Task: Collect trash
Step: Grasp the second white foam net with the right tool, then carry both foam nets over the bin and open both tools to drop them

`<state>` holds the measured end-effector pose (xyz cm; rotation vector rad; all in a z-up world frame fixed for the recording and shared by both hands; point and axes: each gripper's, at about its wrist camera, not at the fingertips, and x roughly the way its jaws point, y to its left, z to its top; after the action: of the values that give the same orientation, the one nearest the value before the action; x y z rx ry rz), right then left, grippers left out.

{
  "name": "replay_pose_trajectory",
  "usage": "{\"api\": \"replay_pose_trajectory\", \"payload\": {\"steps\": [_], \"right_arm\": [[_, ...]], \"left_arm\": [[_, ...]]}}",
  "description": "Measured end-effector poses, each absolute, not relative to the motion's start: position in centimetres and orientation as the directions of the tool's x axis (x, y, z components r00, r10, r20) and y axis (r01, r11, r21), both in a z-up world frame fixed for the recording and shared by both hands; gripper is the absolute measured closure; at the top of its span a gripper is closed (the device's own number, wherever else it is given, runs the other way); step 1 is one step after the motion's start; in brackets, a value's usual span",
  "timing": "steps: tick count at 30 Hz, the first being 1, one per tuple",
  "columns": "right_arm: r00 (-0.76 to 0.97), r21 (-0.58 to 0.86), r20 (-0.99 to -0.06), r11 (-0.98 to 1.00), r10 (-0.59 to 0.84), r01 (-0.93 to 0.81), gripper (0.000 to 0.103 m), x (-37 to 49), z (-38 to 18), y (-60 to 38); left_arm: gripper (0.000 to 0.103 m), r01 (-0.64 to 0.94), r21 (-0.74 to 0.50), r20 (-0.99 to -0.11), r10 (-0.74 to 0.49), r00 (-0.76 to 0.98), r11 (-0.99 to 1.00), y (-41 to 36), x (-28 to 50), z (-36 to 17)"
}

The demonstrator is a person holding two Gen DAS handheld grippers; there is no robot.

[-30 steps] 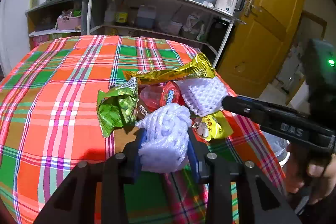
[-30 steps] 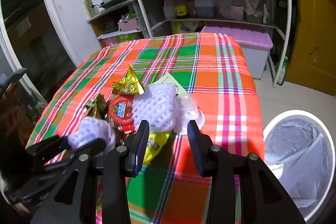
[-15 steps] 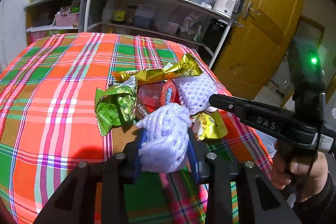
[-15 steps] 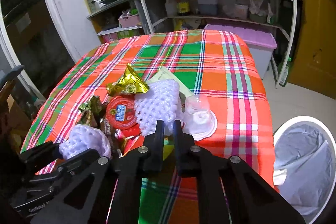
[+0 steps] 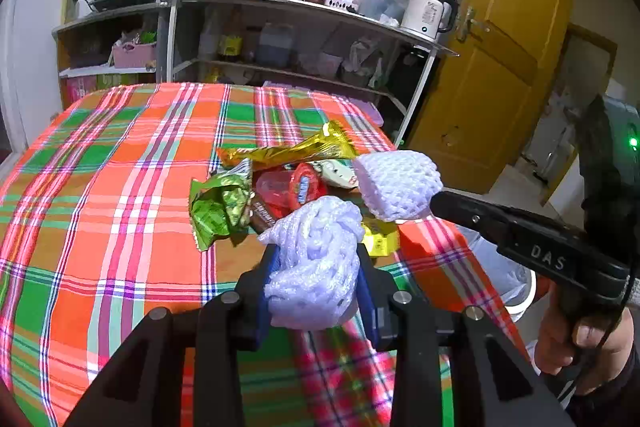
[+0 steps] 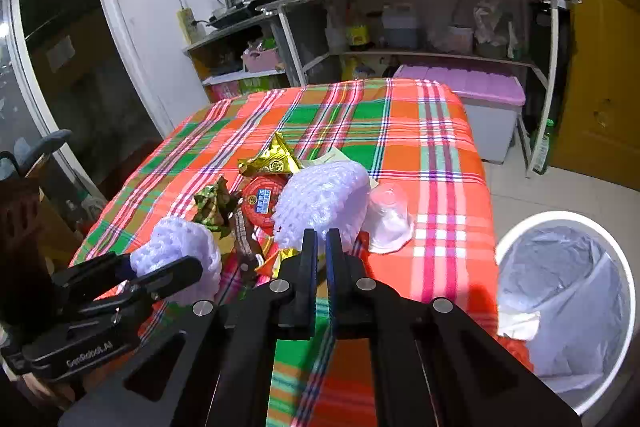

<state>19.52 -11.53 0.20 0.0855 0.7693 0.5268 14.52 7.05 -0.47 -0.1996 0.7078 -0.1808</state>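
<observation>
Left gripper (image 5: 316,277) pinches a crumpled foam net (image 5: 314,265); right gripper (image 6: 321,247) fingers, pressed nearly together, nip the edge of a second net (image 6: 324,203) above the worktop (image 6: 400,131) – a thin hold that might slip before reaching the bin (image 6: 568,291).

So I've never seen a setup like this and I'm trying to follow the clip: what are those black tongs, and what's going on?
A person holds two hand-operated grippers, each with a camera looking along its fingers. The left gripper is shut on a white foam net. The right gripper has pinched another foam net, seen lifted in the left view. On the plaid tablecloth lie a gold wrapper, a green wrapper and a clear cup. A lined trash bin waits on the floor.
</observation>
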Motion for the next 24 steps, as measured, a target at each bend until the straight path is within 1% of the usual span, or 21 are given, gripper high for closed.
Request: {"api": "replay_pose_trajectory", "payload": {"steps": [13,24], "right_arm": [[0.642,0.287,-0.593,0.873,0.485,-0.395,0.099,15.4,2.1,-15.6],[0.685,0.301,-0.580,0.897,0.441,-0.323,0.099,14.0,2.4,-20.3]], "left_arm": [[0.067,0.132,-0.215,-0.599,-0.237,0.764,0.968,3.4,12.5,2.3],[0.067,0.204,-0.200,-0.585,-0.284,0.760,0.958,-0.7,13.1,3.5]]}}
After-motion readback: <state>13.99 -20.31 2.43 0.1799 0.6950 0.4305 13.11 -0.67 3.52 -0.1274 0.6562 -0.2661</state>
